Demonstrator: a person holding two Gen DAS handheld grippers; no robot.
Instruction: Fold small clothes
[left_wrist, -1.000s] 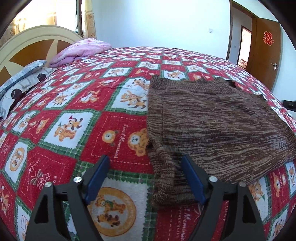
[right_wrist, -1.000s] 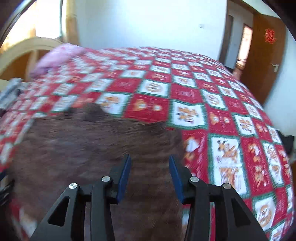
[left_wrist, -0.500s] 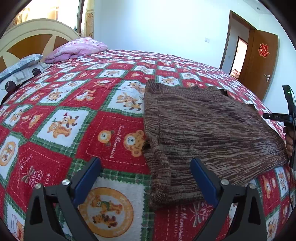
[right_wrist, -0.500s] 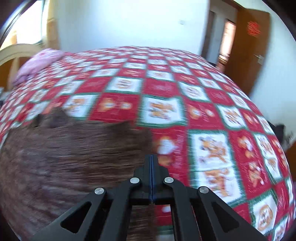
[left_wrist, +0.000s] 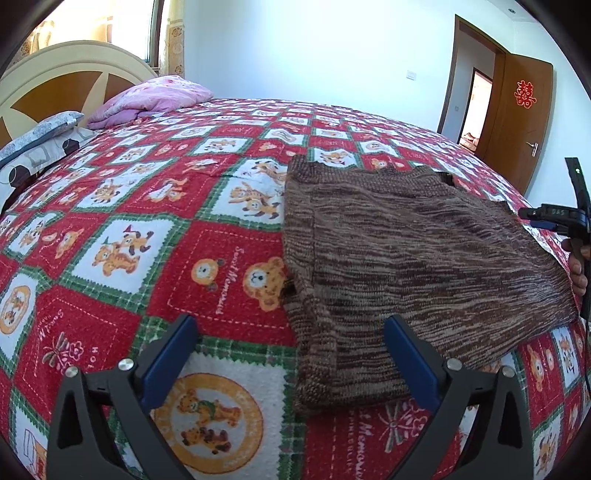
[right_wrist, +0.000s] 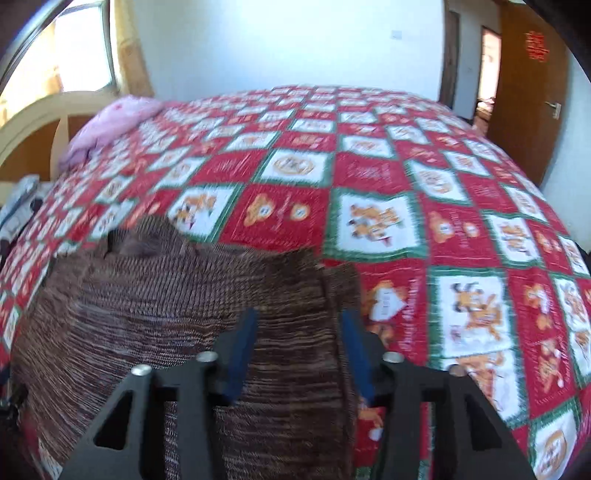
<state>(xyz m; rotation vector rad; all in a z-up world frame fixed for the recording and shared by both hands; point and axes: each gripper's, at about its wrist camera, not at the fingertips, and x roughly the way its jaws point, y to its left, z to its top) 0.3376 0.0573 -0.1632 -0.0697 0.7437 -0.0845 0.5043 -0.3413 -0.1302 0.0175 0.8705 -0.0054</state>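
Observation:
A brown knitted sweater (left_wrist: 406, 251) lies flat on the red patterned bedspread (left_wrist: 147, 240). My left gripper (left_wrist: 290, 321) hovers over its near left edge, jaws opening wide. The folded edge lies below the gap, and the pads touch nothing. In the right wrist view the same sweater (right_wrist: 166, 314) fills the lower left. My right gripper (right_wrist: 300, 314) hangs over its right edge, jaws opening, with knit below them and nothing pinched. The left wrist view shows the right gripper's body (left_wrist: 554, 218) and the hand (left_wrist: 576, 266) holding it at the far right.
A pink pillow (left_wrist: 155, 98) and a grey patterned one (left_wrist: 37, 136) lie by the headboard (left_wrist: 55, 81) at the far left. A brown door (left_wrist: 517, 122) stands open at the right. The bedspread (right_wrist: 443, 221) stretches beyond the sweater.
My left jaws have spread wider while that hand stayed put. The right jaws were partly open, closed fully, and now stand apart again; that gripper drifted a little over the sweater's right edge.

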